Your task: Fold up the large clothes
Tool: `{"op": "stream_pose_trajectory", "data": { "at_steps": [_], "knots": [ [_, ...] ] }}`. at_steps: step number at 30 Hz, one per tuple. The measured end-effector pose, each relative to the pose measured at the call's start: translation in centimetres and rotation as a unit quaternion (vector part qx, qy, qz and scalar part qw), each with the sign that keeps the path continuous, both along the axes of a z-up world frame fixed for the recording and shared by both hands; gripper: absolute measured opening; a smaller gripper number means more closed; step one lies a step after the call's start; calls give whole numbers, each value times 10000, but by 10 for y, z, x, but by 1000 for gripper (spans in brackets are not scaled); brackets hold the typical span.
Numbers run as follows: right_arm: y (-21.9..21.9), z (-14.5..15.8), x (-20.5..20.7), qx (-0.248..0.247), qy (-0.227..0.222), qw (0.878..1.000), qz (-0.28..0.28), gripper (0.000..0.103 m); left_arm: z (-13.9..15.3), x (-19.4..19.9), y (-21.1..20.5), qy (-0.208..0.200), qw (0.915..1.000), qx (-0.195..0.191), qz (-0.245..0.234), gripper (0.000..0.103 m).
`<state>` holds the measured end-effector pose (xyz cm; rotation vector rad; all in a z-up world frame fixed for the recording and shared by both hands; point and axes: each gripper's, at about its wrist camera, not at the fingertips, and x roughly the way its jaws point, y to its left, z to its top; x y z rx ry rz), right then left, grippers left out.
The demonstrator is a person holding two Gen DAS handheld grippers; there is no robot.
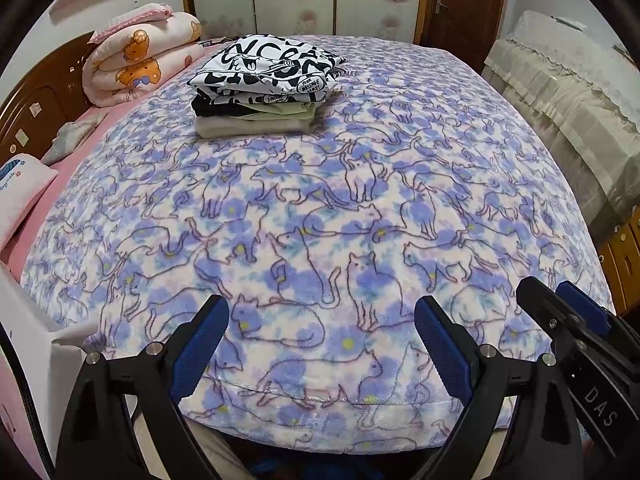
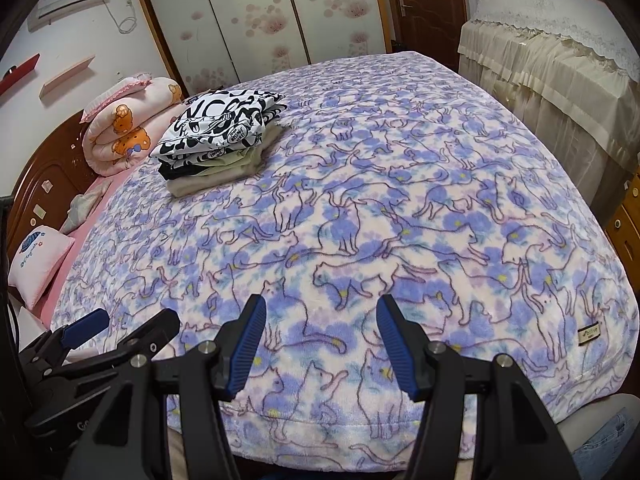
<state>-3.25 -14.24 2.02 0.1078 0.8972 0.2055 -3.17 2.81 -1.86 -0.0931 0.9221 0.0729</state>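
1. The left claw (image 1: 322,344) fills the bottom of the left wrist view. Its two blue-padded fingers (image 1: 200,348) stand wide apart, with nothing between them. They hang over the near edge of the bed, and I cannot tell whether the tips brush the cover.
2. The right claw (image 2: 320,344) sits at the bottom centre of the right wrist view. Its blue pads are apart, with a narrower gap than on the left claw, and only the cover shows in the gap. It grips nothing.
3. Each claw shows in the other's camera: the right one at the lower right edge of the left view, the left one at the lower left corner of the right view, just beside each other.
4. A fleece blanket (image 1: 360,208) printed with outlined cats and purple-blue flowers covers the bed and fills the middle of both views. A small woven label (image 2: 589,336) sits near its lower right edge in the right view.
5. The stack of folded clothes (image 1: 264,88) lies on the blanket at the far side, upper centre-left in the left view and upper left in the right view, well apart from both claws. A black-and-white lettered garment is on top, dark, pale green and beige pieces under it.
6. Behind the stack, a rolled pink quilt (image 1: 140,60) with bear prints rests against the wooden headboard (image 1: 36,100) at the upper left.
7. A pink pillow (image 2: 40,264) lies at the left edge.
8. Farthest back stand floral wardrobe doors (image 2: 256,20) and a dark wooden door (image 2: 428,4).
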Motion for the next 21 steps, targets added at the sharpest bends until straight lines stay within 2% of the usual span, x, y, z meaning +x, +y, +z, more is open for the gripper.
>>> {"op": "stream_pose_trajectory", "data": {
  "at_steps": [21],
  "knots": [
    [-1,-2,2,13,21,10000,-12,58,-6,-4,-1,57,10000,-19,-44,92]
  ]
}}
